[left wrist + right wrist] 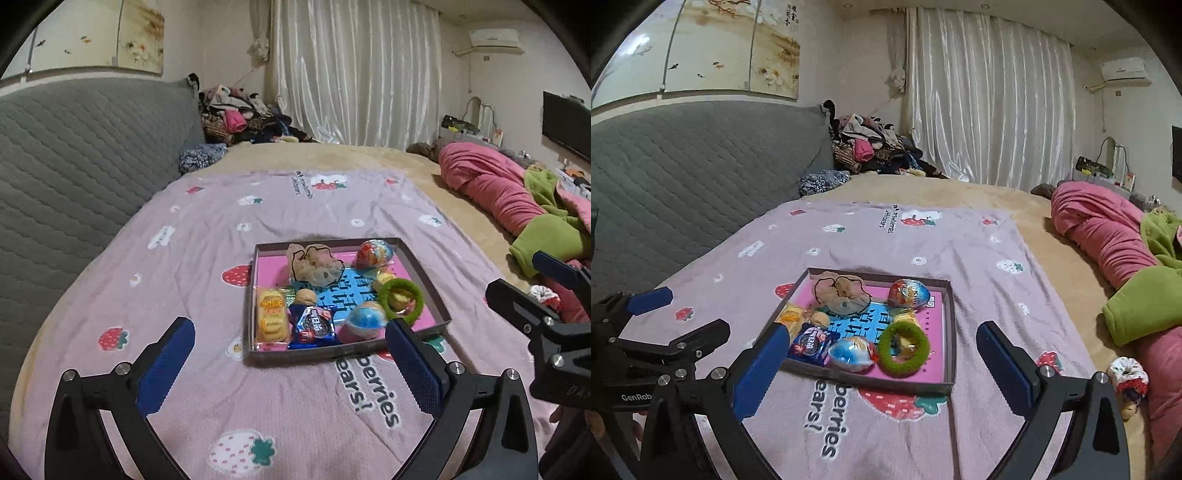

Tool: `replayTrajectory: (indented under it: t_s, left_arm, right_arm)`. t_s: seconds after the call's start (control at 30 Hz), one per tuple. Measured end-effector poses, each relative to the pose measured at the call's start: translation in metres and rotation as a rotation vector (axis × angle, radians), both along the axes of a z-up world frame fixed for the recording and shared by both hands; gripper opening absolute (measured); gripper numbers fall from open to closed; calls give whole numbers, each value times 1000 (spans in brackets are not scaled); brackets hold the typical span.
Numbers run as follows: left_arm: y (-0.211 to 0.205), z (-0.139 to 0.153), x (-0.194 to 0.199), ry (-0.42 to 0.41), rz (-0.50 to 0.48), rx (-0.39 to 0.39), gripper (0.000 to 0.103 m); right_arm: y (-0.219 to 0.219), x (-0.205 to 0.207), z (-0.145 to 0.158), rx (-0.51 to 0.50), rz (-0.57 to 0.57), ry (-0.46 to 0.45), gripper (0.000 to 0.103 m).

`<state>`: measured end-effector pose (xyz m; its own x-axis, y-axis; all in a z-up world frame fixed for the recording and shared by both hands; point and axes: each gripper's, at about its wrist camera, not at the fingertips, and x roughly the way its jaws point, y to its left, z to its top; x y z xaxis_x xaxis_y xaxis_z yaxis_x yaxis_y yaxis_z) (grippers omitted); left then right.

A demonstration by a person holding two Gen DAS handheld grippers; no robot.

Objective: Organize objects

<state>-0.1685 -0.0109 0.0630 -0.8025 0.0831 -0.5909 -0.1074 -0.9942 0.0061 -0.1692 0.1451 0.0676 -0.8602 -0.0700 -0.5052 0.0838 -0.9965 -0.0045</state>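
Both wrist views look down along 2 open grippers toward a shallow grey box (pixel 421 258) resting on a pink strawberry-print blanket (pixel 184 258) spread over a bed. The left gripper (pixel 290 365) has its blue-padded jaws spread wide and empty, poised above the blanket on the near side of the box; the right gripper (pixel 882 365) likewise stands wide open with nothing between its pads, and each tool shows at the edge of the other's view. Inside the box, on a pink and blue printed liner, lie a beige scrunchie (pixel 314 264) at the far left, a foil-wrapped egg (pixel 375 253) at the far right, a green ring-shaped hair tie (pixel 400 297) along the right side, a second, blue egg-shaped wrapper (pixel 364 319) near the front wall, a blue biscuit packet (pixel 314 326) just left of it, a yellow wrapped cake (pixel 271 317) against the left wall, and a small round tan item (pixel 306 296) behind the packet. Outside the box, a red-and-white scrunchie (pixel 1128 376) lies on the beige sheet well to the right, near a rolled pink and green quilt (pixel 1108 236). A grey quilted headboard (pixel 74 166) bounds the left side, and white curtains (pixel 354 74) hang behind.
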Motion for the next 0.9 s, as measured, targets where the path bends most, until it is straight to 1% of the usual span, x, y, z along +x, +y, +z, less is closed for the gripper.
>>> replayTrajectory:
  t_s: [0.13, 0.17, 0.23, 0.33, 0.43, 0.63, 0.73, 0.8, 0.9]
  left_arm:
    - [0, 6, 18, -2, 2, 4, 103]
    - [-1, 7, 23, -8, 0, 10, 103]
    - [-4, 10, 30, 5, 3, 22, 103]
    - [-8, 12, 41, 0, 25, -1, 103]
    - [-10, 14, 50, 5, 52, -33, 103]
    - [-14, 18, 65, 0, 54, -15, 103]
    - [-11, 18, 69, -21, 44, -22, 103]
    - [-9, 19, 74, -15, 31, -18, 103]
    - [-9, 18, 80, -31, 12, 21, 103]
  right_arm:
    - [-4, 19, 7, 7, -10, 7, 102]
    - [-3, 25, 7, 0, -16, 7, 102]
    - [0, 34, 6, -20, -15, 3, 102]
    - [1, 43, 5, -27, -22, -12, 102]
    - [2, 53, 9, -21, -28, -5, 102]
    - [2, 60, 12, -37, -10, -21, 102]
    - [0, 65, 11, -14, -16, -21, 102]
    - [0, 69, 12, -10, -22, -9, 102]
    - [2, 75, 13, -31, -13, -10, 102]
